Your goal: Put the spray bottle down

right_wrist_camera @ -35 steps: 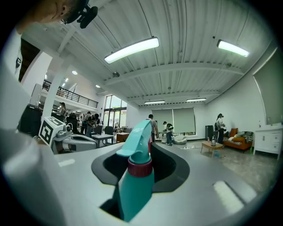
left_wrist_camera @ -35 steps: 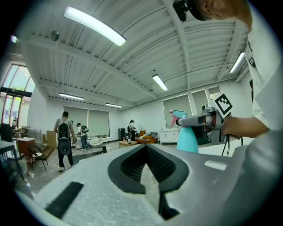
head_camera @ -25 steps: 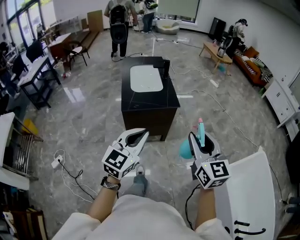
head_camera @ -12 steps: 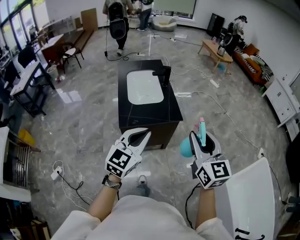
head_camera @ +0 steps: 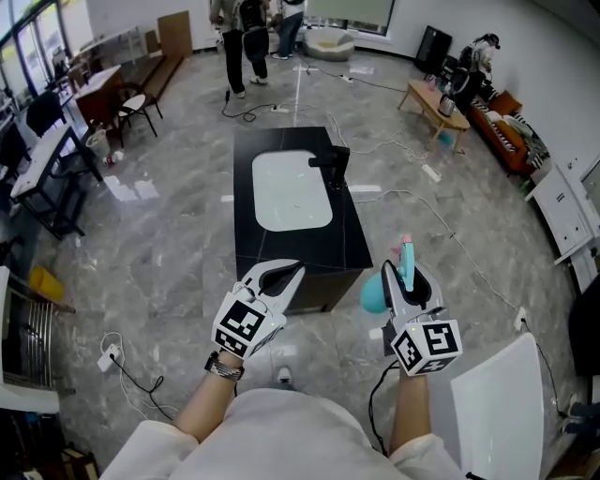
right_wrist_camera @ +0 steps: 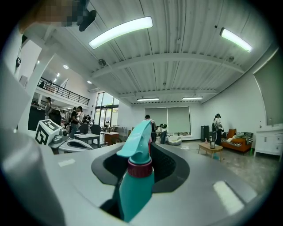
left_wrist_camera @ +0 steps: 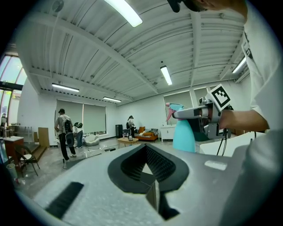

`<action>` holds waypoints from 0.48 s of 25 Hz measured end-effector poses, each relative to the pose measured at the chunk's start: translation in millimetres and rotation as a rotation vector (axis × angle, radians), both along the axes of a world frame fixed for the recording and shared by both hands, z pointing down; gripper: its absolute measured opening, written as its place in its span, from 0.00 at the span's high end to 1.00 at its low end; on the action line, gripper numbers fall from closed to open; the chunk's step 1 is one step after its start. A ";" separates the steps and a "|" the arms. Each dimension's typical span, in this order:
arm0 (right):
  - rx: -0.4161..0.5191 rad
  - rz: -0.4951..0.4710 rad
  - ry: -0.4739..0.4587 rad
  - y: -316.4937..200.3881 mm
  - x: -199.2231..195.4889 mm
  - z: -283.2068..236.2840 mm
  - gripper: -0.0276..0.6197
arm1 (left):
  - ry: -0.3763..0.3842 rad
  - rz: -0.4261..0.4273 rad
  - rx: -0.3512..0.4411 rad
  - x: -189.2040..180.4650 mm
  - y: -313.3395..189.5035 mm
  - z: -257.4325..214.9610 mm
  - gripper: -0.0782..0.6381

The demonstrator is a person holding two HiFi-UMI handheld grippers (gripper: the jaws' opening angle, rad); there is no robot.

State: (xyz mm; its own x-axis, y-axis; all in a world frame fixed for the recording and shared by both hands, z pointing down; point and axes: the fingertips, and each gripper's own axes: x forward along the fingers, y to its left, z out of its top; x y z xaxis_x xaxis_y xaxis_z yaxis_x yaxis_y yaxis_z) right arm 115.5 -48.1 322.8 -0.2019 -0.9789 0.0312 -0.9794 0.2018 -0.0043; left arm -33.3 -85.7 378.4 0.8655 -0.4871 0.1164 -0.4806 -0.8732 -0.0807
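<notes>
Holding spray bottle (head_camera: 372, 296) in right tool (head_camera: 403, 276) — counter (head_camera: 281, 248) edge near

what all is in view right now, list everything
counter: one, black with a white basin, mid-floor ahead
tap: one, black, at the basin's right edge
spray bottle: one, teal with pink trigger, between the right gripper's jaws
people: several, far end of the room
low table: one, wooden, far right
sofa: one, orange, by the right wall
desks: several, dark, left side
power strip: one, white, floor at lower left
panel: one, white, lower right
left gripper: one, white, jaws together, empty
right gripper: one, white, jaws closed on the spray bottle
</notes>
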 end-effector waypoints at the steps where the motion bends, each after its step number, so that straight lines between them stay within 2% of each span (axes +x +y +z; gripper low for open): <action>1: 0.004 0.004 0.000 -8.6 0.8 -0.1 0.74 | -0.001 0.003 0.002 0.2 -7.7 1.1 0.88; 12: -0.009 -0.008 0.012 -101.3 7.1 8.7 0.74 | -0.011 -0.002 -0.022 7.6 -88.0 14.6 0.88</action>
